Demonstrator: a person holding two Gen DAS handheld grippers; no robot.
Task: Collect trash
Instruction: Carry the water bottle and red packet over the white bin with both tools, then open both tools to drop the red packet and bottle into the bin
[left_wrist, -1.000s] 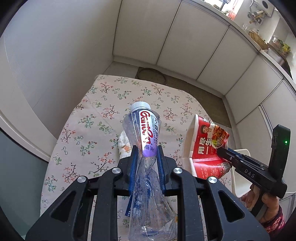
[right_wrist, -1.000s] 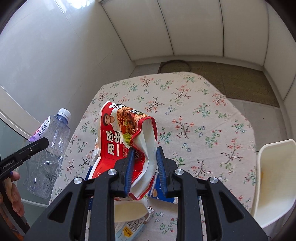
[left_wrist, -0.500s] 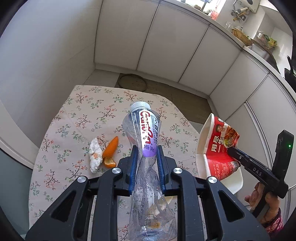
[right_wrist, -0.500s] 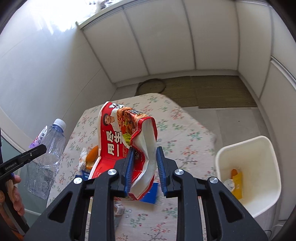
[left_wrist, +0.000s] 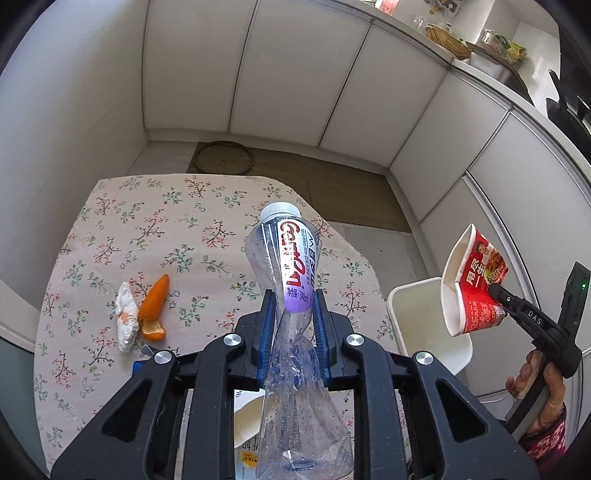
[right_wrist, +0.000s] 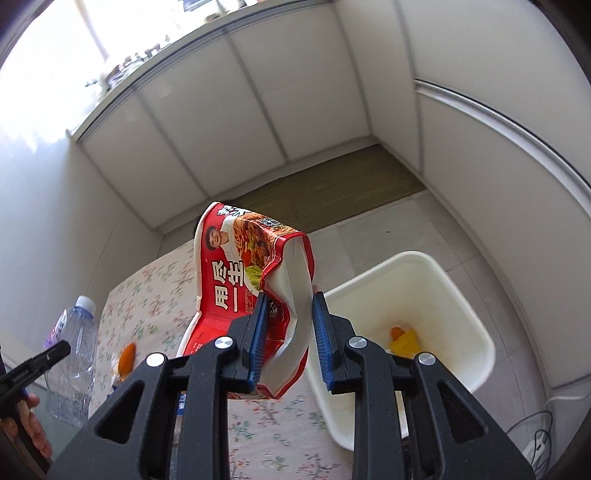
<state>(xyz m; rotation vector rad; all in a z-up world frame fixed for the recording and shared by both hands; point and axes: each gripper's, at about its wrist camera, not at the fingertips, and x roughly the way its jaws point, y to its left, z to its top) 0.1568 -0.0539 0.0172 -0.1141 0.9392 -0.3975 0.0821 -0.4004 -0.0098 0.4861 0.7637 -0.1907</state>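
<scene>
Red noodle cup (right_wrist: 251, 291) clamped in right tool (right_wrist: 288, 325), beside white bin (right_wrist: 461, 295) rim.

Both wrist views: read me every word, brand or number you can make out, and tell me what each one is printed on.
"Ganten": red brand on the plastic bottle label.
"348ml": that label's purple end, small, not sure.
"用尽一生": white on the red noodle cup.
"DAS": the right gripper finger.
Label's small blue line, cup's rim print and the carton under the bottle: too small to read.
</scene>
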